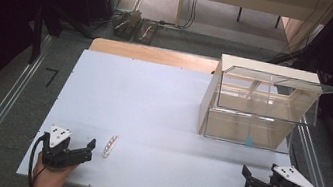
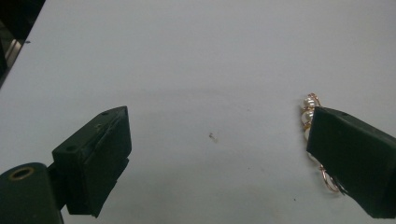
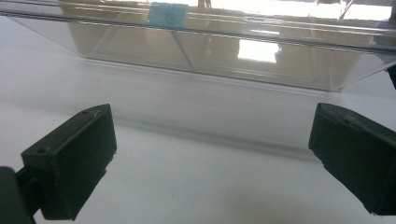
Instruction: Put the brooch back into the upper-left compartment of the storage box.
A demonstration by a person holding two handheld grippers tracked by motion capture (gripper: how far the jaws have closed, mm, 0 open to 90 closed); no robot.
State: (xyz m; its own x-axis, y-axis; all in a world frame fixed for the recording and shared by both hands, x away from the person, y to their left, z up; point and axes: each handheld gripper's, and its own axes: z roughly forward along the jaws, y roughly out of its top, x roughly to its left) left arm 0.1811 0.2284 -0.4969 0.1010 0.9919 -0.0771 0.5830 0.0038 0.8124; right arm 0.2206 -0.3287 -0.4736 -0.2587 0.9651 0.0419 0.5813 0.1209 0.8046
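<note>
A short pearl-and-gold bracelet (image 1: 110,146) lies on the white table top (image 1: 152,106) near the front left. My left gripper (image 1: 80,152) rests just left of it, open, with bare table between the jaws. In the left gripper view the gripper (image 2: 217,126) stands wide and the bracelet (image 2: 307,106) peeks out from behind the right-hand jaw, outside the gap. My right gripper (image 1: 253,180) sits at the front right, open and holding nothing. In its own view the gripper (image 3: 212,121) faces the clear box (image 3: 210,51).
A clear plastic box (image 1: 262,114) with a raised lid and a bit of blue tape (image 1: 249,142) stands at the back right, against a pale wooden box (image 1: 217,81). Metal rails run along both sides of the table. Cables and dark gear lie on the floor behind.
</note>
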